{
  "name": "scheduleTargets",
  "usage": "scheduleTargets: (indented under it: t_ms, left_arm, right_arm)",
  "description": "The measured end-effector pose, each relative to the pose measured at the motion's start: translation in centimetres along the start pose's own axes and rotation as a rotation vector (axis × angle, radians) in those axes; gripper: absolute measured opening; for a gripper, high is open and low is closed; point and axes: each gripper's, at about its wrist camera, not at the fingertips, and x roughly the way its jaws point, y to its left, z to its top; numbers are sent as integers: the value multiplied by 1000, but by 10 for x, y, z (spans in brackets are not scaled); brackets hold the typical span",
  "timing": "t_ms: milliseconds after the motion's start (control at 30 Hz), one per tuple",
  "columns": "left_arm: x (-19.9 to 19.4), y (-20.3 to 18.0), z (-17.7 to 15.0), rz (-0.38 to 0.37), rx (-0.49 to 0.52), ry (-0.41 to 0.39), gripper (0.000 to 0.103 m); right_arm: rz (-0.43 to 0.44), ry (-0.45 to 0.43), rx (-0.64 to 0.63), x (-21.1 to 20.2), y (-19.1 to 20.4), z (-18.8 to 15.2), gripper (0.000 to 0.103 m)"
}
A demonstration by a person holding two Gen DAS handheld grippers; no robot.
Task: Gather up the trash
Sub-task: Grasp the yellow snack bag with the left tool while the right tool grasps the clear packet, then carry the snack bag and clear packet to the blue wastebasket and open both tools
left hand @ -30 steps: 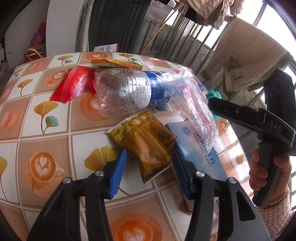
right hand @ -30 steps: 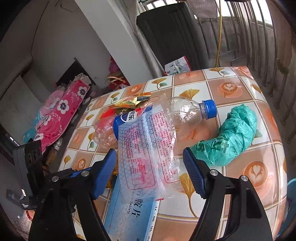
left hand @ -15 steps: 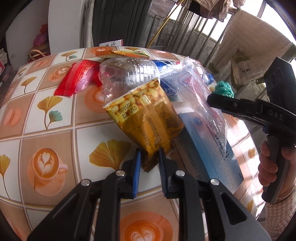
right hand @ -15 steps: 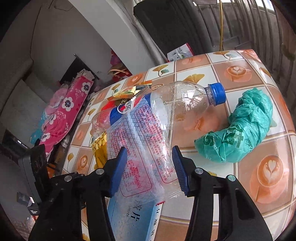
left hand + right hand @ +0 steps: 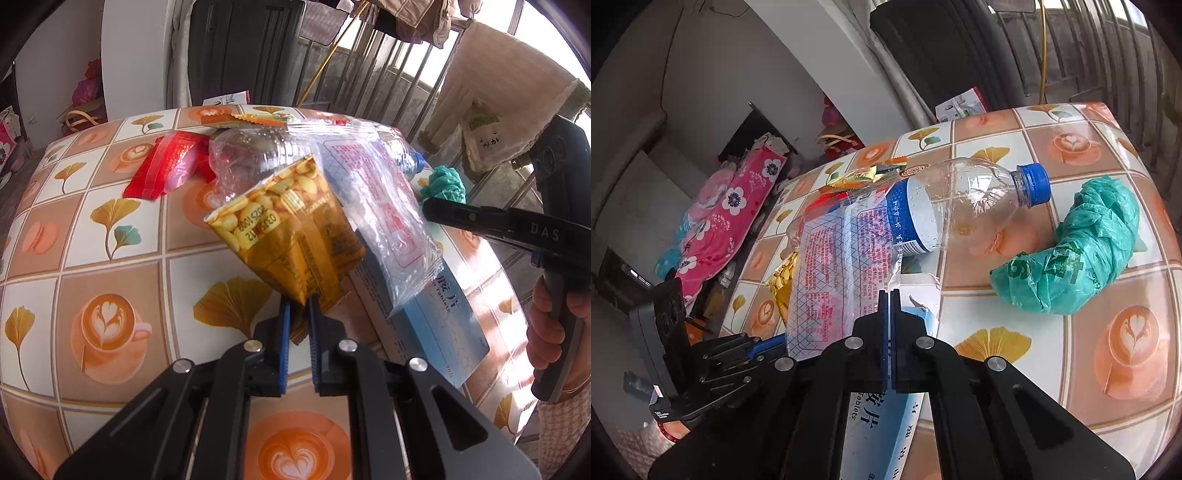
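Left wrist view: both grippers are clamping trash above the tabletop (image 5: 110, 273).
The left gripper (image 5: 297, 314) is pinching the yellow snack packet (image 5: 288, 236) rising ahead of it; the right gripper (image 5: 889, 301) is squeezing the clear printed wrapper (image 5: 842, 266), with the plastic bottle (image 5: 960, 206) lying beyond.

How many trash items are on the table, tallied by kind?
Snack wrappers: 3: yellow peanut packet, red wrapper, orange wrapper
Plastic bottles: 1: clear bottle
Plastic bags: 2: clear printed bag, green bag
Boxes: 1: blue tablet box
Total: 7
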Motion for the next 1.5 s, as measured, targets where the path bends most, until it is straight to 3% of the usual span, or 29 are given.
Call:
scheduleTargets:
  t_ms: [300, 367, 400, 433, 500, 867, 967, 1000, 1167, 1500]
  left_arm:
    - [-14, 0, -8, 29, 18, -32, 7]
    - [-17, 4, -8, 38, 12, -40, 7]
    - [-18, 5, -8, 42, 11, -43, 7]
    - [-19, 6, -7, 48, 10, -46, 7]
    - [-20, 7, -7, 53, 7, -50, 7]
    - [-13, 6, -7, 46, 4, -50, 7]
    - [-11, 8, -5, 44, 5, -49, 7]
    - [-11, 9, -5, 44, 5, -50, 7]
    - [-13, 11, -4, 47, 7, -57, 7]
    - [-43, -3, -3, 41, 22, -111, 7]
  right_arm:
    - [8, -23, 16, -11, -2, 0, 0]
    - [14, -28, 28, -12, -4, 2, 6]
    - [17, -29, 36, -12, -5, 4, 24]
    - [18, -28, 44, -11, -6, 6, 52]
    - [39, -28, 46, -6, -5, 10, 69]
    - [170, 97, 64, 37, -8, 27, 68]
    - [180, 116, 59, 40, -9, 27, 47]
    - [189, 117, 60, 40, -10, 27, 35]
    - [212, 97, 43, 29, -8, 26, 8]
    - [210, 14, 13, -9, 5, 24, 2]
